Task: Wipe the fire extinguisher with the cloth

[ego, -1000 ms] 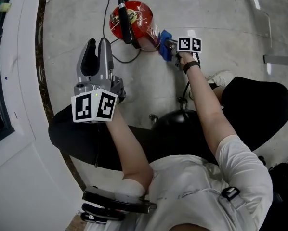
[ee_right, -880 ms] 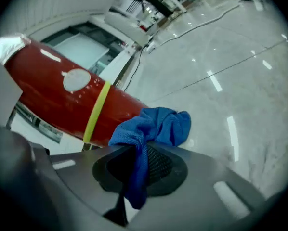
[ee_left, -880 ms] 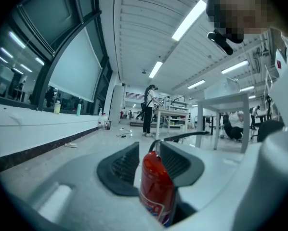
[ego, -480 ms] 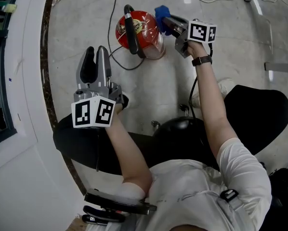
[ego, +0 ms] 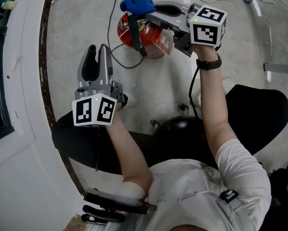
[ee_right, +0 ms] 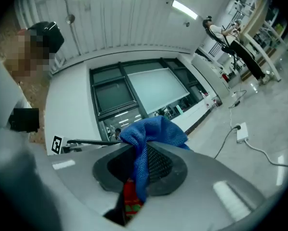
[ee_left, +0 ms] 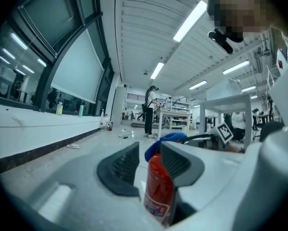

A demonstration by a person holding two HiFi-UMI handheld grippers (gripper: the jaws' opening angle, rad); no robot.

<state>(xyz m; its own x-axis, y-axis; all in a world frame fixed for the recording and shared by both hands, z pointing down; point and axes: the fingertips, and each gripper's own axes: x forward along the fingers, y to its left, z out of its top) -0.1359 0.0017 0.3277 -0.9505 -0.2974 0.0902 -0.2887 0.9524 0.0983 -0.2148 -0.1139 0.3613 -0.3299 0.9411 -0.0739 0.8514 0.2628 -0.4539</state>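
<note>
Cloth [ego: 137,1] in right claw [ego: 146,11] overhangs fire extinguisher [ego: 151,35], cable [ego: 117,4] beside.

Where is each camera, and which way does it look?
Head view: on the person's head, looking down; shows both forearms, left gripper, right gripper, fire extinguisher.
Left gripper view: rides it, looking along its open jaws toward the fire extinguisher.
Right gripper view: rides it, looking along jaws shut on the blue cloth.
Shared: all three show fire extinguisher and blue cloth.
</note>
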